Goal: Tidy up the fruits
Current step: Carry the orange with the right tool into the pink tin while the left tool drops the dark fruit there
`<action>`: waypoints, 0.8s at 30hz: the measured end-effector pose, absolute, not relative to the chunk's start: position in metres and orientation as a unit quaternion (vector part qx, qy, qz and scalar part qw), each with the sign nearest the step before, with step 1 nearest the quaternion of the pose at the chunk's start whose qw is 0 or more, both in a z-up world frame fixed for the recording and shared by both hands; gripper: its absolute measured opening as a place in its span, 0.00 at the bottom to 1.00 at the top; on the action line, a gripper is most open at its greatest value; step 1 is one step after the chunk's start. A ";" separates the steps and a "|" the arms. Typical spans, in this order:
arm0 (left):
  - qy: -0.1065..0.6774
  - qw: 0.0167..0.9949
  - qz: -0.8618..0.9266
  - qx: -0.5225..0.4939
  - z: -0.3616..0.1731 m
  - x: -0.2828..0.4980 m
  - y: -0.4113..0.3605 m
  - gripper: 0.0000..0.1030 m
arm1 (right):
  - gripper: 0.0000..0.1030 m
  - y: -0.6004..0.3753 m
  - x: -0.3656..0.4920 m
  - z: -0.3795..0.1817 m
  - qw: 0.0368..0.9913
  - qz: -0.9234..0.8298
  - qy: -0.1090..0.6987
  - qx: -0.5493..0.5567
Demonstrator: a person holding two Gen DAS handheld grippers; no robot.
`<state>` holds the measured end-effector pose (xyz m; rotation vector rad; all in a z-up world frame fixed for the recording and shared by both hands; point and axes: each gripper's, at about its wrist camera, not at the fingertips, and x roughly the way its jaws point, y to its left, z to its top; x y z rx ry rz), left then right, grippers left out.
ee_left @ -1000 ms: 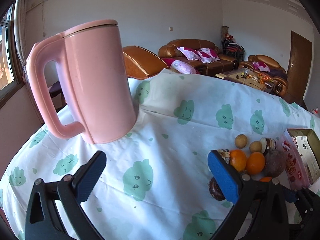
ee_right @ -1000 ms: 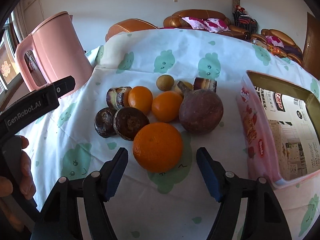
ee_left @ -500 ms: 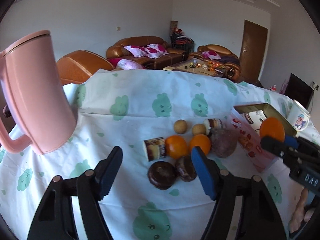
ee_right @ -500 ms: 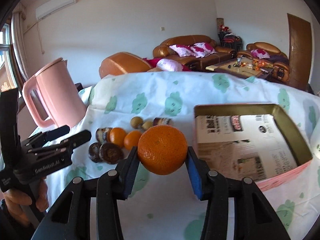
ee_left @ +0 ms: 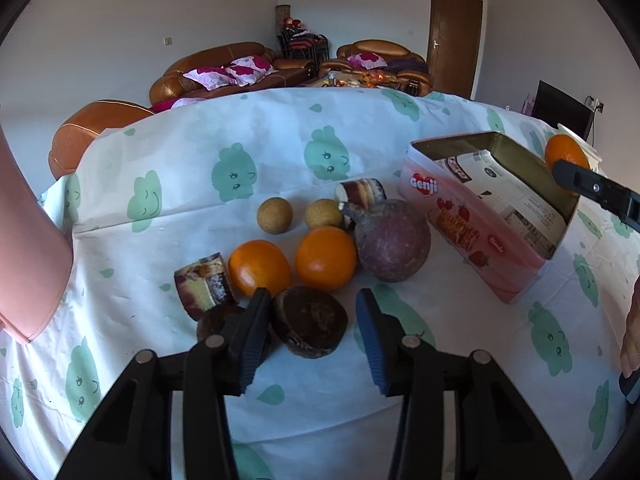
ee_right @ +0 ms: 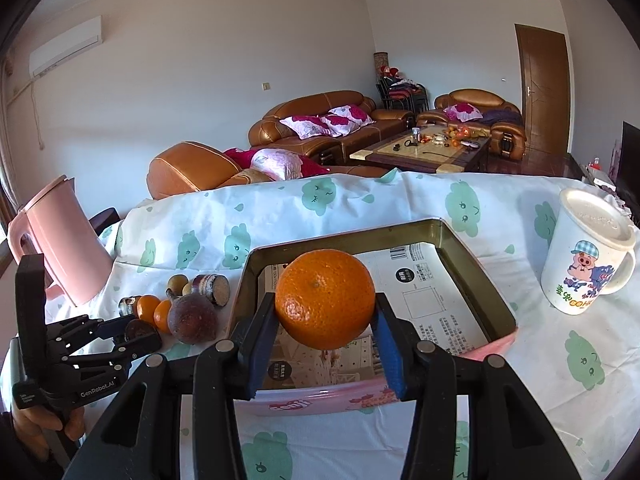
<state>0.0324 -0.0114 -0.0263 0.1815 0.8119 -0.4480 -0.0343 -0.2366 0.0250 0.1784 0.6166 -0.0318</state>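
Cloud-print tablecloth point(ee_right: 460, 432); "Genji" tin point(ee_right: 472, 258); right gripper point(ee_right: 325, 334) grasping orange point(ee_right: 325, 298); left gripper point(ee_left: 310, 330) closing, empty.

Home living room: leather sofas point(ee_right: 320, 120)

The pink tin point(ee_right: 472, 280) lies open-topped, only printed paper inside. A lidded mug point(ee_right: 588, 256) stands apart to its right, a pink kettle point(ee_right: 60, 240) far left. Fruit point(ee_left: 324, 258) crowds the cloth point(ee_left: 280, 148) between kettle and tin.
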 end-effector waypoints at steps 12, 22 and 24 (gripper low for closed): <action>0.335 0.920 -0.202 -0.009 -0.007 0.021 0.032 0.23 | 0.47 -0.242 -0.039 0.024 0.949 -0.020 0.294 0.111; 0.272 0.932 -0.236 -0.037 0.024 0.007 0.011 0.24 | 0.47 -0.278 -0.043 0.040 0.956 -0.071 0.263 0.108; 0.269 0.925 -0.264 -0.043 0.031 0.006 -0.006 0.24 | 0.47 -0.283 -0.040 0.039 0.956 -0.081 0.266 0.089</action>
